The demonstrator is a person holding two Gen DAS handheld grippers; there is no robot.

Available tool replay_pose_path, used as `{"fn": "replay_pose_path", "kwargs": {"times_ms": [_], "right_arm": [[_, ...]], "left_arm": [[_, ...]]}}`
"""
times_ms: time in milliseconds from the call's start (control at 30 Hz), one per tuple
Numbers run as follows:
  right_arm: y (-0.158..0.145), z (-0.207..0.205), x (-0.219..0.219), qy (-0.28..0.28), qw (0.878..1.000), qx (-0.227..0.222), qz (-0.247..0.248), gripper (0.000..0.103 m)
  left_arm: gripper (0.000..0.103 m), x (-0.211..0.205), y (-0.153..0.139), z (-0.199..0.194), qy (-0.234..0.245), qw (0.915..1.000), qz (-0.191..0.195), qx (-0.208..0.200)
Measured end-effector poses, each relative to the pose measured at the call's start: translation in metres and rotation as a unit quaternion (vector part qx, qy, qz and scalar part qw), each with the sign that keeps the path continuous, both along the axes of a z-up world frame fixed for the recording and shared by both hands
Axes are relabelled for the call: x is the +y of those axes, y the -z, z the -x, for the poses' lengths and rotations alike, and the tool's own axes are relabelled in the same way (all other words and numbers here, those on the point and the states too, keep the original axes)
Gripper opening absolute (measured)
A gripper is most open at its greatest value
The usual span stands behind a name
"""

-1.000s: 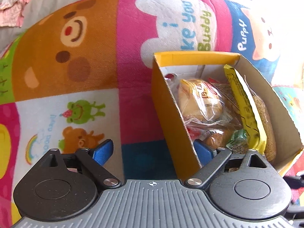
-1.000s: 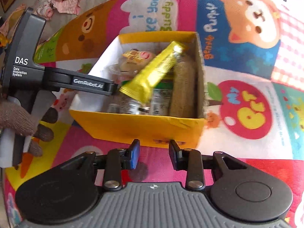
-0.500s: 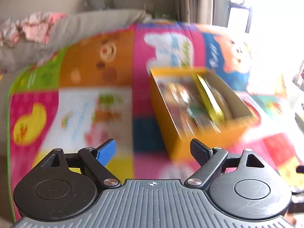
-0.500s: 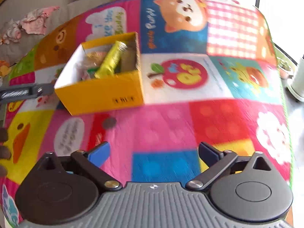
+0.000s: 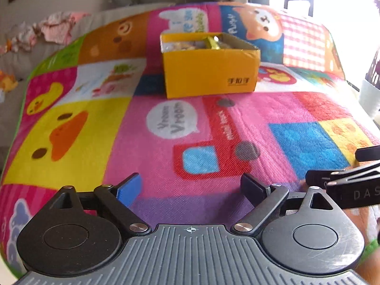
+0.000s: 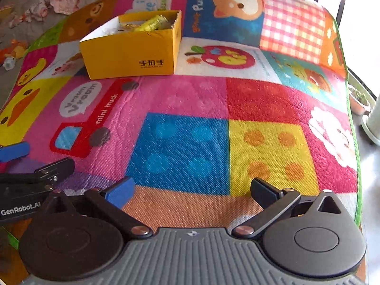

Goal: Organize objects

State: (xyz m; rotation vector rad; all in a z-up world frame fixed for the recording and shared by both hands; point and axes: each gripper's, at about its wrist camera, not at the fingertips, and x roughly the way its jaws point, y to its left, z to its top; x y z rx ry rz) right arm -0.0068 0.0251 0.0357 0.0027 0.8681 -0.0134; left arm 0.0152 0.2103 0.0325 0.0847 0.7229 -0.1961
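right wrist view is showing the yellow box (image 6: 133,47), packed with snacks (image 6: 152,22), sitting far left on the mat (image 6: 213,99); both grippers, left (image 5: 191,187) and right (image 6: 192,190), are now pulled back, tongs wide and empty, suggesting tidying is finishing.

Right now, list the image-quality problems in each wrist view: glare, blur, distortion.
Left wrist view: window glare blows out the top right corner, the yellow box and its contents look slightly soft, and the mat bulges from fisheye. Right wrist view: sharper, box lettering legible, glare only along the right edge, same barrel curvature of the mat's edges.
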Motion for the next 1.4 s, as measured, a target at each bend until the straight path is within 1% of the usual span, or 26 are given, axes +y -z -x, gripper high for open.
{"fn": "replay_pose_path", "kwargs": {"times_ms": [67, 133, 233, 267, 367, 433, 533, 600, 667, 800, 967, 1400], "right_arm": [[0.002, -0.003, -0.005, 0.001, 1.0, -0.014, -0.014, 0.103], [0.002, -0.009, -0.007, 0.01, 1.0, -0.021, -0.01, 0.103], [0.002, -0.02, -0.013, 0.05, 0.998, -0.03, 0.003, 0.103], [0.003, -0.024, -0.015, 0.056, 0.998, -0.038, 0.007, 0.103], [0.009, -0.03, -0.017, 0.051, 0.996, -0.066, 0.016, 0.103], [0.01, -0.031, -0.017, 0.056, 0.996, -0.067, 0.006, 0.103], [0.011, -0.027, -0.015, 0.025, 0.997, -0.073, -0.002, 0.103], [0.013, -0.026, -0.013, 0.018, 0.997, -0.08, -0.001, 0.103], [0.013, -0.027, -0.015, 0.018, 0.996, -0.082, -0.007, 0.103], [0.014, -0.033, -0.012, 0.018, 0.996, -0.087, -0.001, 0.103], [0.016, -0.028, -0.014, 0.02, 0.996, -0.091, -0.011, 0.103], [0.015, -0.026, -0.016, 0.01, 0.996, -0.09, -0.015, 0.103]], "left_arm": [[0.094, -0.001, 0.002, -0.007, -0.005, 0.9999, 0.008, -0.006], [0.094, -0.005, 0.003, -0.014, -0.014, 0.9998, 0.007, -0.009], [0.096, -0.008, 0.005, -0.02, -0.022, 0.9997, 0.008, -0.01], [0.096, -0.009, 0.005, -0.021, -0.023, 0.9996, 0.007, -0.012], [0.096, -0.011, 0.006, -0.02, -0.025, 0.9995, 0.005, -0.017], [0.097, -0.01, 0.007, -0.021, -0.028, 0.9995, 0.008, -0.015], [0.099, -0.012, 0.007, -0.024, -0.032, 0.9994, 0.007, -0.013], [0.1, -0.011, 0.007, -0.025, -0.032, 0.9994, 0.01, -0.012], [0.1, -0.012, 0.007, -0.026, -0.034, 0.9993, 0.009, -0.012], [0.1, -0.012, 0.007, -0.027, -0.034, 0.9993, 0.011, -0.012], [0.1, -0.011, 0.007, -0.027, -0.033, 0.9993, 0.013, -0.011], [0.101, -0.011, 0.007, -0.027, -0.033, 0.9993, 0.009, -0.013]]}}
